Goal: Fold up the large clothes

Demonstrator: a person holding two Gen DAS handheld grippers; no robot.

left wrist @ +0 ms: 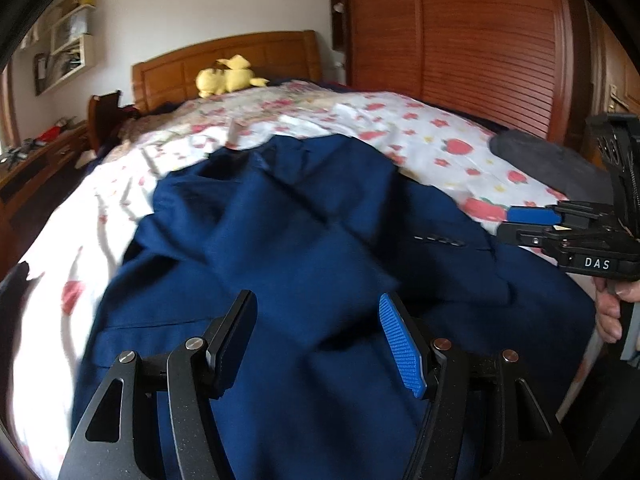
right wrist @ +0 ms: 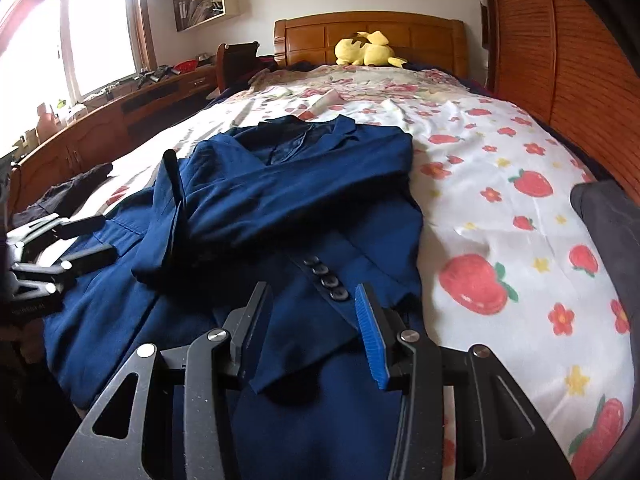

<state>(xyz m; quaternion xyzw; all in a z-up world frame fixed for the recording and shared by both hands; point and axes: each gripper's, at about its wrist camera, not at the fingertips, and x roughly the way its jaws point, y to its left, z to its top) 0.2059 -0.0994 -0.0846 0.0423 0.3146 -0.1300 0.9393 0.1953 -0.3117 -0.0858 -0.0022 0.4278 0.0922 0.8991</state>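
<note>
The navy jacket [right wrist: 288, 200] lies along the middle of the bed [right wrist: 520, 216], collar toward the headboard end, hem at the foot edge under both my claws; both sleeves are crossed over the chest, the buttoned cuff [right wrist: 326, 282] just ahead of my right gripper [right wrist: 314, 332]. That claw stands partly parted with nothing between the pads; my left gripper [left wrist: 320, 340] gapes wider over the lower panel, also empty.

The risks, as I judge them: if I pinch only the top layer at the hem, the panel beneath will stay behind and the fold will come up crooked; if the right pads catch the cuff along with the hem, the sleeve will drag off the chest and undo the tuck; the flowered sheet [right wrist: 500, 160] is loose and rumpled, so a deep bite could lift it too.
</note>
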